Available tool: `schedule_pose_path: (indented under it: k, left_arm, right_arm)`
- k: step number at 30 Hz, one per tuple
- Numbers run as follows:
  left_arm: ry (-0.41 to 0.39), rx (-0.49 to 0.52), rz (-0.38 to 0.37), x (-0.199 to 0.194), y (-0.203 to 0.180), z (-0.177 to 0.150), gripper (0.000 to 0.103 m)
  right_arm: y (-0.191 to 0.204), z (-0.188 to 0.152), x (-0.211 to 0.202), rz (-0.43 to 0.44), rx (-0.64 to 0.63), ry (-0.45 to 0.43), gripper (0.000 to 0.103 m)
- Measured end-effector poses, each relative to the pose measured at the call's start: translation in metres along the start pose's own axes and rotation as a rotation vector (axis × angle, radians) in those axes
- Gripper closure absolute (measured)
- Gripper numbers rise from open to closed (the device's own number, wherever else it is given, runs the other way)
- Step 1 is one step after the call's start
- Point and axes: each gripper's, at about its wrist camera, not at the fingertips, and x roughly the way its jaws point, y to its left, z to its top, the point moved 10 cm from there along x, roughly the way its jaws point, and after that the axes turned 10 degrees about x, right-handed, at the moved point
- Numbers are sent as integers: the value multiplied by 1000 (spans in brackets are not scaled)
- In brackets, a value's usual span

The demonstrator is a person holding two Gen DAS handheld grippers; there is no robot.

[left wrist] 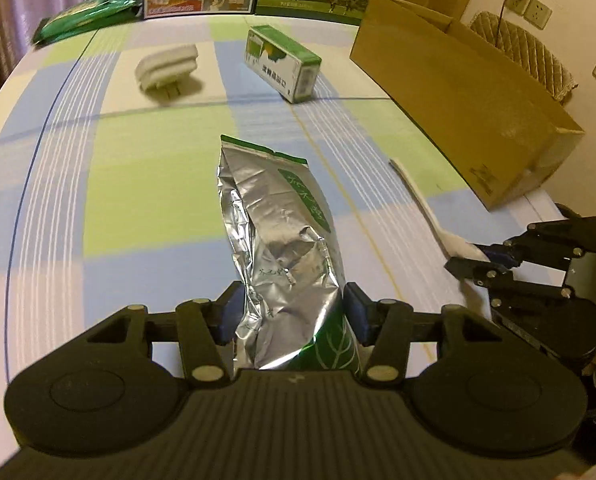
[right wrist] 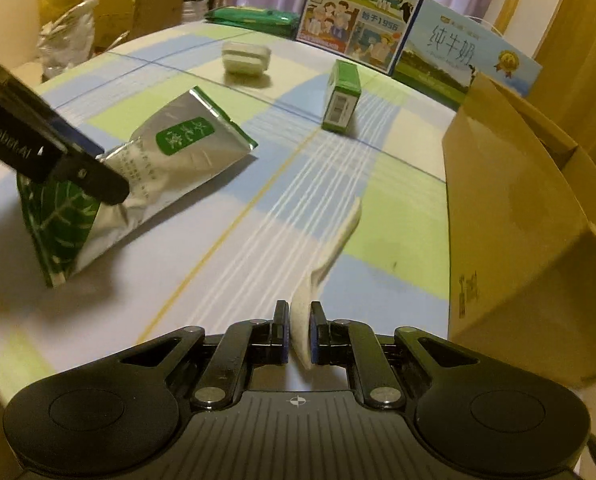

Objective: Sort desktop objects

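While the left tongs (left wrist: pixel 292 316) clamp the foil pouch (left wrist: pixel 276 240) and the right tongs (right wrist: pixel 299 332) pinch the white spoon (right wrist: pixel 330 256), the cardboard box (right wrist: pixel 510 216) stands just right of the spoon, its handle lying alongside the box wall, nearer the right hand

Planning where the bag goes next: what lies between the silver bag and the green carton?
Only bare checked cloth. The left wrist view shows the stretch from the silver bag to the green carton holding nothing.

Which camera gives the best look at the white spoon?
Right wrist view: the white spoon runs full length, its bowl gripped by the right tongs. Left wrist view shows it only at the edge, partly hidden.
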Motion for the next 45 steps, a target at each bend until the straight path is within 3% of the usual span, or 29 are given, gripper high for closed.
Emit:
schedule_pose_path:
  k: [4, 8, 11, 15, 19, 28, 36, 45]
  left_arm:
    - [-6, -28, 29, -9, -9, -14, 49]
    - [-10, -36, 46, -14, -9, -14, 46]
    - [-15, -38, 57, -16, -9, -12, 42]
    - [-17, -50, 62, -13, -8, -8, 31]
    - [-10, -52, 70, -7, -10, -8, 28]
    - [10, -72, 53, 3, -7, -7, 27]
    - [10, -75, 51, 5, -5, -7, 27]
    - [16, -90, 42, 9, -5, -7, 27]
  right_arm:
    - [-5, -4, -8, 52, 134, 0, 91]
    - [-18, -1, -18, 68, 270, -43, 58]
    - [-25, 2, -20, 83, 344, -58, 53]
    - [-32, 1, -12, 102, 436, -41, 53]
    - [-31, -4, -8, 87, 411, -44, 53]
    - [-28, -2, -2, 58, 408, -62, 54]
    - [-25, -3, -1, 20, 358, -70, 72]
    - [-23, -2, -1, 28, 349, -65, 73]
